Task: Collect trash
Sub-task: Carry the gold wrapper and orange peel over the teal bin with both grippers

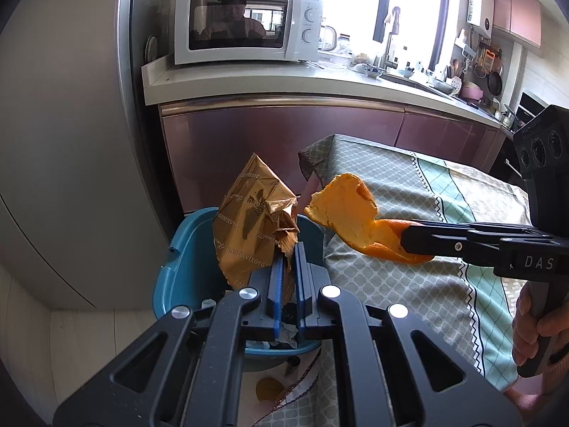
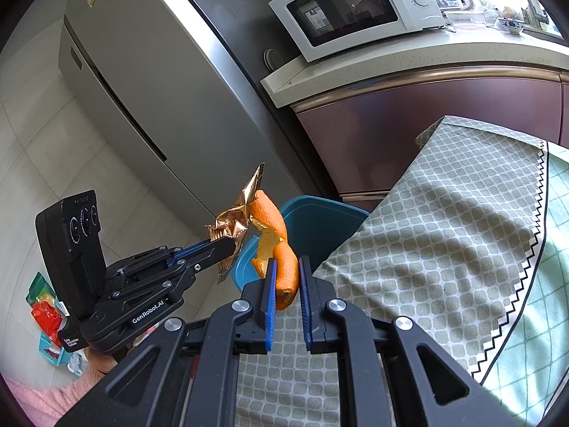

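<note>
A crumpled golden-brown snack wrapper (image 1: 252,220) is sticking up from the left gripper (image 1: 288,249), whose jaws are closed almost fully on the wrapper's lower edge; the wrapper is hanging in the air directly over the teal trash bin (image 1: 185,249), not touching its rim as far as the left wrist view is showing. Just to the right of it a curled piece of orange peel (image 1: 352,213) is being pinched at one end by the right gripper (image 1: 414,238), its jaws likewise nearly shut on the peel; the peel's free end is reaching out beyond the tablecloth's edge toward the bin, close beside the wrapper but apart from it in the left wrist view; in the right wrist view the two are overlapping, so whether they are touching cannot be told.

The bin is standing on the floor against the hanging side of a counter draped in a patterned tablecloth (image 1: 419,213), grey-green lattice with a zigzag border and a mint panel; some crumpled scraps are lying inside the bin. A hand (image 1: 533,327) is wrapping round the right gripper's handle; a pink sleeve (image 2: 42,398) is showing at the lower left of the right wrist view.

Behind the bin a plum-coloured cabinet is carrying a pale kitchen worktop with a white microwave (image 1: 242,25) on it; a grey refrigerator (image 2: 142,82) is standing to the left; colourful packets (image 2: 46,306) are lying on the tiled floor.
</note>
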Demonstrator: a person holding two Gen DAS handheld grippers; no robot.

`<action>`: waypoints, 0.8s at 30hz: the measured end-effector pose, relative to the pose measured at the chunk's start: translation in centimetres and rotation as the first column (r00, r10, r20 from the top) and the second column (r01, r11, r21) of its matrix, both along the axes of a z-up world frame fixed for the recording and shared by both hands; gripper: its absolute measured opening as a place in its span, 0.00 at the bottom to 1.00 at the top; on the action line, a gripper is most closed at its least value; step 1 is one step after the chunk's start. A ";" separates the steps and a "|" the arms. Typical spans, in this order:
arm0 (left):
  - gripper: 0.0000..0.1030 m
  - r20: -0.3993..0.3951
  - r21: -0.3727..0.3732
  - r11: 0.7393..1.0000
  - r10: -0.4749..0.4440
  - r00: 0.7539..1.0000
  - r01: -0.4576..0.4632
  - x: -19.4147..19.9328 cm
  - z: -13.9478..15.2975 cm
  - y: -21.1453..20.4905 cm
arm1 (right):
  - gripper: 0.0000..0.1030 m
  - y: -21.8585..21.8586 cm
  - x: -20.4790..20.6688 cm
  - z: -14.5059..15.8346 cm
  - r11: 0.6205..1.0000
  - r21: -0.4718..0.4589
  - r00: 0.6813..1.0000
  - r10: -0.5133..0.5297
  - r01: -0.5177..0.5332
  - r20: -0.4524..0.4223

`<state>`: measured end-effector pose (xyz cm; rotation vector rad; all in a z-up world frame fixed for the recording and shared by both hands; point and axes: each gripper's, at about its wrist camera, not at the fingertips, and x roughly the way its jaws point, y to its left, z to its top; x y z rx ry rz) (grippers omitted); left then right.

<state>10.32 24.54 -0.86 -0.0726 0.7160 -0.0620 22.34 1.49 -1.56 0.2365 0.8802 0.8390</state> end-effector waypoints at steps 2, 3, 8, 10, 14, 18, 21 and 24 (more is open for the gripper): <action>0.07 -0.005 -0.001 1.000 0.001 1.000 -0.001 0.3 -0.3 0.0 | 0.11 0.2 0.3 -0.1 1.000 -0.002 1.000 -0.002 0.002 -0.008; 0.07 -0.009 -0.002 1.000 0.003 1.000 -0.003 0.5 -0.4 -0.1 | 0.11 0.2 0.5 -0.3 1.000 -0.002 1.000 -0.003 0.003 -0.012; 0.07 -0.018 -0.008 1.000 0.006 1.000 -0.006 1.1 -1.0 -0.2 | 0.11 0.7 1.2 -0.8 1.000 -0.011 1.000 -0.004 0.004 -0.029; 0.07 -0.022 -0.010 1.000 0.005 1.000 -0.006 1.3 -1.2 -0.3 | 0.11 0.9 1.6 -1.0 1.000 -0.014 0.999 -0.005 0.004 -0.038; 0.07 -0.029 -0.013 1.000 0.008 1.000 -0.008 1.8 -1.6 -0.3 | 0.11 1.3 2.4 -1.5 1.000 -0.017 0.998 -0.006 0.005 -0.055; 0.07 -0.037 -0.014 1.000 0.011 0.999 -0.012 2.2 -1.9 -0.4 | 0.11 1.7 2.9 -1.8 1.000 -0.023 0.998 -0.006 0.004 -0.064; 0.07 -0.042 -0.017 1.000 0.014 0.999 -0.015 2.4 -2.2 -0.3 | 0.11 1.9 3.3 -2.0 1.000 -0.025 0.998 -0.005 0.003 -0.068; 0.07 -0.048 -0.019 1.000 0.016 0.999 -0.017 2.6 -2.5 -0.3 | 0.11 2.2 3.6 -2.2 1.000 -0.029 0.997 -0.004 0.002 -0.073</action>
